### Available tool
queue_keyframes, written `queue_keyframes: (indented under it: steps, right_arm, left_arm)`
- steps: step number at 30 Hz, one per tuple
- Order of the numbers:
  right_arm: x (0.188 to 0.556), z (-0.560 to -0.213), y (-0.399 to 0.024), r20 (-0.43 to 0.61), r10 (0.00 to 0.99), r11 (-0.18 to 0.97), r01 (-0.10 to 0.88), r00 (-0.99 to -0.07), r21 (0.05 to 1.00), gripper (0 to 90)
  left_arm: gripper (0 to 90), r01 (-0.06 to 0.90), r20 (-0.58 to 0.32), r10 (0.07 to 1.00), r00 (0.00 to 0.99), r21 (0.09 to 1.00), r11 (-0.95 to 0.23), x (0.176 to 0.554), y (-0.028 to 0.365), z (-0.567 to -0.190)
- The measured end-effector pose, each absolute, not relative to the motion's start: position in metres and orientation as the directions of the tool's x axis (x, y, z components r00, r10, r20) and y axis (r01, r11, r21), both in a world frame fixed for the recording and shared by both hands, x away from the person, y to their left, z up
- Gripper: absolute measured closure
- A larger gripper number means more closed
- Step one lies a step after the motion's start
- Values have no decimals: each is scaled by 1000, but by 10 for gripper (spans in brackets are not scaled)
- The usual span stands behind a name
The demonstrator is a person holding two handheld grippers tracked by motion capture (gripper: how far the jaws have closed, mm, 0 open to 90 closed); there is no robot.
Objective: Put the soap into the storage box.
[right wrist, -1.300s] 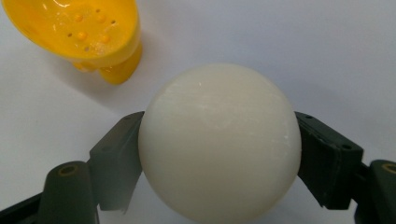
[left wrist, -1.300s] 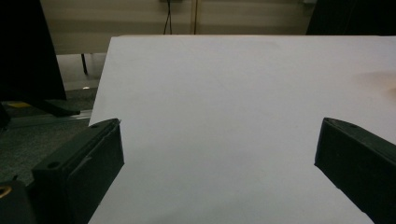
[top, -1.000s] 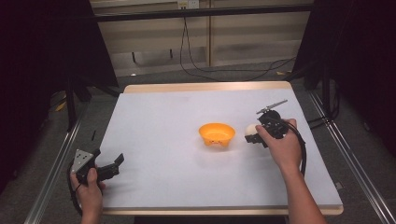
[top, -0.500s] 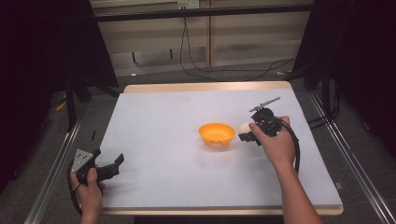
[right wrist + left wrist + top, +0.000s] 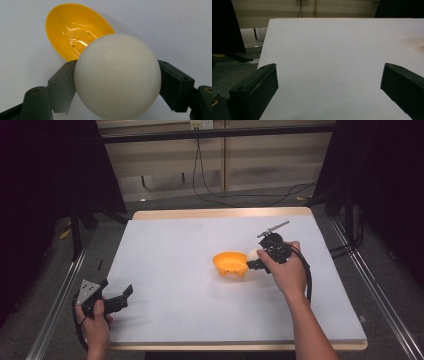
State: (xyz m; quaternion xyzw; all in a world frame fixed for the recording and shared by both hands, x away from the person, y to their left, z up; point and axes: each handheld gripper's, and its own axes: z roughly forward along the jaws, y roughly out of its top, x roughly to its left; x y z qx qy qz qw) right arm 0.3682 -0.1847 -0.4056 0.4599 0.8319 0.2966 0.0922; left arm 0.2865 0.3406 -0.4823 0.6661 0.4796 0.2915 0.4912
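The right hand-held gripper (image 5: 254, 262) squeezes a white ball (image 5: 117, 75) at the bowl's (image 5: 230, 264) three o'clock, probably to drop it in. The left hand-held gripper (image 5: 121, 296) waits wide, empty.

**Open table, one cluster right of centre**

Most of the white table top (image 5: 170, 245) is left bare, and free passage is offered across its far, left and near parts. The only obstacle on the surface is the orange bowl (image 5: 230, 264), set a little right of centre. Its right rim is crowded by the right gripper (image 5: 256, 262), whose jaws are closed on a white ball (image 5: 117, 77) just beside the bowl. The near left corner is taken up by the left gripper (image 5: 120, 301), with bare table seen between its parted jaws.
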Motion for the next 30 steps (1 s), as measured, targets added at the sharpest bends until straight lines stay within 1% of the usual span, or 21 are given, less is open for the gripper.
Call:
queue_keyframes:
  steps: [8, 30]
  right_arm:
    - [373, -400, -172, 120, 812, 409, 703, -571, 583, 235]
    - [384, -398, -141, 118, 787, 438, 683, -606, 585, 235]
  left_arm:
    - [11, 354, -80, 925, 372, 933, -61, 287, 341, -482]
    - [11, 358, -85, 924, 372, 932, -58, 287, 341, -482]
